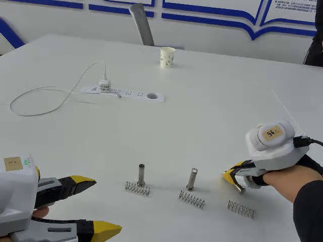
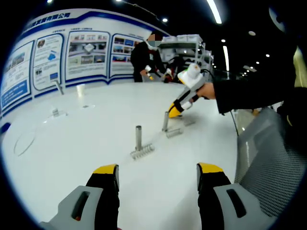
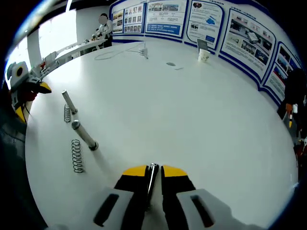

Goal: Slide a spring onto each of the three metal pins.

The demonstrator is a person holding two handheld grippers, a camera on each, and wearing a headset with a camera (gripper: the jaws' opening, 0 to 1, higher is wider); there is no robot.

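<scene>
1. White table (image 1: 202,126), with a blue-striped wall behind it.
2. Paper cup (image 1: 167,57) stands upright near the far edge; contents cannot be made out.
3. Power strip (image 1: 123,93) with a cable lies toward the far left.
4. Near edge: left pin (image 1: 141,174) and middle pin (image 1: 192,179) stand upright, both bare.
5. Left spring (image 1: 138,189), middle spring (image 1: 192,199) and right spring (image 1: 241,209) lie flat, the first two just beside the pin bases.
6. Right gripper (image 1: 233,179): jaws nearly closed, clamping the third pin (image 3: 152,179) just behind the right spring.
7. Left gripper (image 1: 107,205), near-left corner: jaws wide apart, empty.
</scene>
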